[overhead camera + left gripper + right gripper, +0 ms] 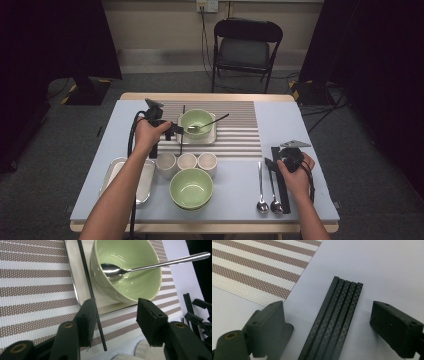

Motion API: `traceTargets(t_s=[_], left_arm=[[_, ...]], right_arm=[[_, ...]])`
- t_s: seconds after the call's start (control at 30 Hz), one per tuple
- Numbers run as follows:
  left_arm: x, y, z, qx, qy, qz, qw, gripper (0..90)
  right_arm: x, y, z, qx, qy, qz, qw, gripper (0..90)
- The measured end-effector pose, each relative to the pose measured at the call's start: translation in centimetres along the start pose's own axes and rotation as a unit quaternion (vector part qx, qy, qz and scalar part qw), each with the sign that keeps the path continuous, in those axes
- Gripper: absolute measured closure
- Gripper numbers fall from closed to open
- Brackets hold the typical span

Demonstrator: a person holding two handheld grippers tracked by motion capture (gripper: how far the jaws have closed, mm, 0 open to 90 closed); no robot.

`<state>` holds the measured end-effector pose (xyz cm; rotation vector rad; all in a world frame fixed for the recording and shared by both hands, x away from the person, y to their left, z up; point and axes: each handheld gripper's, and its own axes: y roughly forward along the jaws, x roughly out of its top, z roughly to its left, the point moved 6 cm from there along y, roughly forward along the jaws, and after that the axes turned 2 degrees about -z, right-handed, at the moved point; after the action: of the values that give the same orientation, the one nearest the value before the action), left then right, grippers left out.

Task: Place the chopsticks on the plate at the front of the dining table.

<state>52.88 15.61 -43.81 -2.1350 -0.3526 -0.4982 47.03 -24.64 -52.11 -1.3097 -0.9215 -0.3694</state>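
One chopstick (91, 293) beside left claw (116, 315), untouched

Pale green bowl (130, 272), brown-and-white striped mat (32, 287), black checker-textured chopsticks (334, 320), silver spoon (140, 266).

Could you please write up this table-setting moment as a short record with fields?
Surface: table with a striped placemat
Left hand-held gripper: jaws open, beside a green bowl; a single black chopstick lies by its left jaw
Bowl contents: a metal spoon leaning on the rim
Under bowl: a pale tray
Right hand-held gripper: jaws open either side of a bundle of black chopsticks, pads apart from it
Near edge: second green bowl, three cups, two spoons, metal tray
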Motion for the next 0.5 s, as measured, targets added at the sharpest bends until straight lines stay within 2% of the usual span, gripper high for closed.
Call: traceTargets(t_s=[0.1, 0.23, 0.3, 0.5], left_arm=[[0.0, -0.1, -0.3, -0.007, 0.011, -0.005, 0.9999, 47.3], [-0.1, -0.2, -0.8, -0.016, 0.017, -0.007, 0.9997, 43.5], [-0.2, -0.3, -0.8, -0.018, 0.034, -0.003, 0.9992, 41.4], [-0.3, -0.3, -1.1, -0.024, 0.042, -0.005, 0.9988, 35.5]], right_arm=[[0.0, 0.0, 0.0, 0.000, 0.000, 0.000, 1.0000, 11.2], [0.0, 0.0, 0.0, 0.001, 0.001, 0.001, 1.0000, 11.2], [0.0, 0.0, 0.0, 0.000, 0.000, 0.000, 1.0000, 11.2], [0.0, 0.0, 0.0, 0.000, 0.000, 0.000, 1.0000, 11.3]])
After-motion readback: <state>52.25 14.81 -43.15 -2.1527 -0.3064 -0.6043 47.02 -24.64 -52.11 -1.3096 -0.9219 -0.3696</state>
